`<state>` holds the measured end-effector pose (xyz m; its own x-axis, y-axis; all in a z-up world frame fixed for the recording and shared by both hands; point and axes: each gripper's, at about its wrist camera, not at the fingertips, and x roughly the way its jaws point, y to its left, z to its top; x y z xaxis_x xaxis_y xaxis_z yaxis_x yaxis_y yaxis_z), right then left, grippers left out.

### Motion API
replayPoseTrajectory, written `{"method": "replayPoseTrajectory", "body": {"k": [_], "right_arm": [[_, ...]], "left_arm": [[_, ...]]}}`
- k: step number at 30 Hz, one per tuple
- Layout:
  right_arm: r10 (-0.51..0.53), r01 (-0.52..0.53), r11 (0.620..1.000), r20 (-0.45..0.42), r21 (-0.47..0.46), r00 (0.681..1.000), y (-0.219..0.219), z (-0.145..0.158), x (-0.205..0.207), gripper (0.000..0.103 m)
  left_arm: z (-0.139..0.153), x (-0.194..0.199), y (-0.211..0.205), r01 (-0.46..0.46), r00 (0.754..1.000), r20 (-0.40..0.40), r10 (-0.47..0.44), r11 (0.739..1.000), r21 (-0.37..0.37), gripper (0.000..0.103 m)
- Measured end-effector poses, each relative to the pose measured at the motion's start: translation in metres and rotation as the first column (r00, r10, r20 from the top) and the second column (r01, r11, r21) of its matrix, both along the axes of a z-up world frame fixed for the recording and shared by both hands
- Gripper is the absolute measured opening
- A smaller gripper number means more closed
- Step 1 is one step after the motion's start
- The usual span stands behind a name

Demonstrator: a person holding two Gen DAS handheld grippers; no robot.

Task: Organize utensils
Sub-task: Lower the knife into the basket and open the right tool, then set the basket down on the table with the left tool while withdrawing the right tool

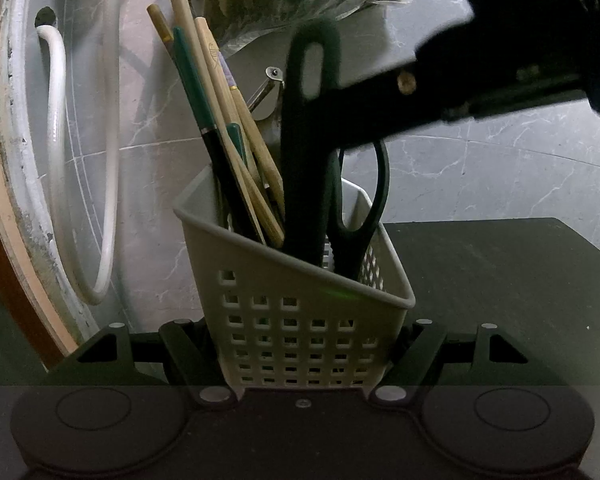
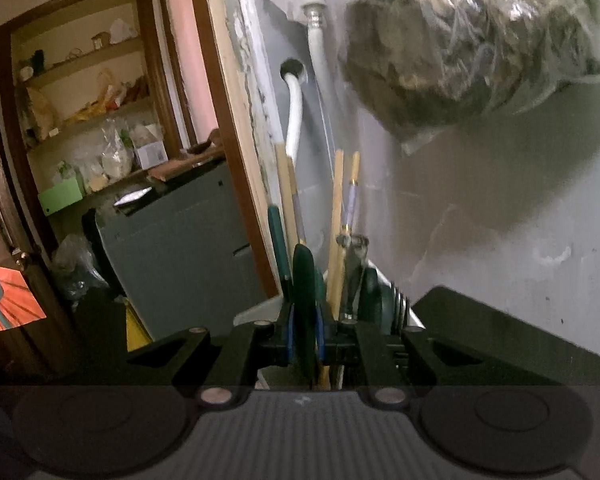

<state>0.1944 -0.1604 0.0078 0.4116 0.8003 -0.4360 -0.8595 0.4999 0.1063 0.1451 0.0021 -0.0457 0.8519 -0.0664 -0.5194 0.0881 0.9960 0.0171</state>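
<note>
Landmark: the pale perforated utensil basket (image 1: 300, 320), standing on a dark tabletop (image 1: 500, 280) against a grey marbled wall (image 1: 480, 168).

Left gripper (image 1: 302, 360): its two black fingers sit one on each side of the basket's lower walls and clamp it, jaws spread wide around the basket's width.

In the basket, left side: a bunch of wooden chopsticks (image 1: 220, 92) leaning toward the wall, with a green-handled utensil (image 1: 194, 80) among them. In the middle: a dark green handle with a long slot (image 1: 310, 120), upright. Right of it: black scissors (image 1: 364, 208), their loop rising above the rim. Behind the chopsticks a small metal tool tip (image 1: 274, 74) pokes up; what it belongs to is not clear.

Right gripper (image 2: 304, 344): comes in from the upper right over the basket in the left wrist view. In its own view the blue pads (image 2: 288, 336) are clenched on the thin edge of the dark green handle.

Left of the basket: white hoses (image 1: 56, 120) loop down the wall. Above the basket: a clear plastic bag of dark, leafy-looking stuff (image 2: 472, 36) hangs; contents blurred, probably dried greens.
</note>
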Motion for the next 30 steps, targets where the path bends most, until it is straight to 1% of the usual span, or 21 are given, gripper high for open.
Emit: {"method": "replayPoseTrajectory", "body": {"k": [2,4,7,9,10,14,16,17,19,21,22,25,27,28,30], "right_arm": [[-0.009,0.009,1.0,-0.008,-0.004,1.0,-0.001,-0.003,0.0,0.013],[-0.019,0.019,1.0,-0.016,-0.011,1.0,-0.002,-0.004,0.001,0.019],[-0.034,0.033,0.999,-0.025,-0.012,0.999,-0.004,-0.005,0.002,0.022],[-0.048,0.047,0.999,-0.031,-0.01,0.998,-0.007,-0.006,0.0,0.036],[-0.053,0.053,0.999,-0.036,-0.006,0.998,-0.009,-0.006,0.0,0.041],[-0.066,0.066,0.998,-0.048,0.005,0.997,-0.015,-0.003,-0.005,0.051],[-0.079,0.08,0.997,-0.047,0.017,0.996,-0.02,0.0,-0.009,0.063],[-0.089,0.09,0.996,-0.043,0.026,0.995,-0.023,0.002,-0.012,0.065],[-0.111,0.112,0.993,-0.035,0.045,0.993,-0.027,0.005,-0.016,0.074],[-0.146,0.148,0.987,-0.03,0.059,0.989,-0.031,0.008,-0.02,0.079],[-0.171,0.172,0.983,-0.027,0.065,0.985,-0.032,0.009,-0.022,0.083],[-0.255,0.257,0.963,-0.03,0.082,0.966,-0.037,0.009,-0.025,0.092],[-0.318,0.32,0.943,-0.036,0.089,0.947,-0.04,0.006,-0.028,0.097],[-0.348,0.35,0.932,-0.038,0.09,0.937,-0.042,0.004,-0.03,0.1],[-0.422,0.424,0.901,-0.047,0.09,0.905,-0.045,-0.001,-0.034,0.103]], "left_arm": [[0.0,0.0,0.0,0.002,1.0,0.001,-0.002,1.0,0.0,0.076],[0.0,0.0,0.0,0.004,1.0,0.002,-0.004,1.0,-0.001,0.076],[-0.001,-0.001,0.002,0.008,1.0,0.004,-0.008,1.0,-0.002,0.076],[-0.001,-0.001,0.002,0.012,1.0,0.004,-0.012,1.0,-0.003,0.076],[-0.002,-0.001,0.003,0.014,1.0,0.005,-0.014,1.0,-0.004,0.076],[-0.002,-0.001,0.006,0.028,1.0,0.007,-0.028,1.0,-0.005,0.076],[-0.002,-0.001,0.007,0.035,0.999,0.007,-0.035,0.999,-0.004,0.076],[-0.003,0.0,0.008,0.039,0.999,0.008,-0.039,0.999,-0.005,0.076],[-0.003,0.0,0.009,0.046,0.999,0.01,-0.046,0.999,-0.006,0.076],[-0.003,0.0,0.011,0.054,0.999,0.009,-0.054,0.999,-0.007,0.077],[-0.003,0.001,0.012,0.059,0.998,0.01,-0.059,0.998,-0.008,0.077],[-0.003,0.001,0.016,0.076,0.997,0.011,-0.075,0.997,-0.016,0.077],[-0.002,0.001,0.018,0.086,0.996,0.018,-0.086,0.996,-0.023,0.078],[-0.002,0.002,0.021,0.089,0.996,0.025,-0.089,0.996,-0.027,0.083],[-0.001,0.002,0.023,0.093,0.995,0.038,-0.091,0.995,-0.03,0.086]]}}
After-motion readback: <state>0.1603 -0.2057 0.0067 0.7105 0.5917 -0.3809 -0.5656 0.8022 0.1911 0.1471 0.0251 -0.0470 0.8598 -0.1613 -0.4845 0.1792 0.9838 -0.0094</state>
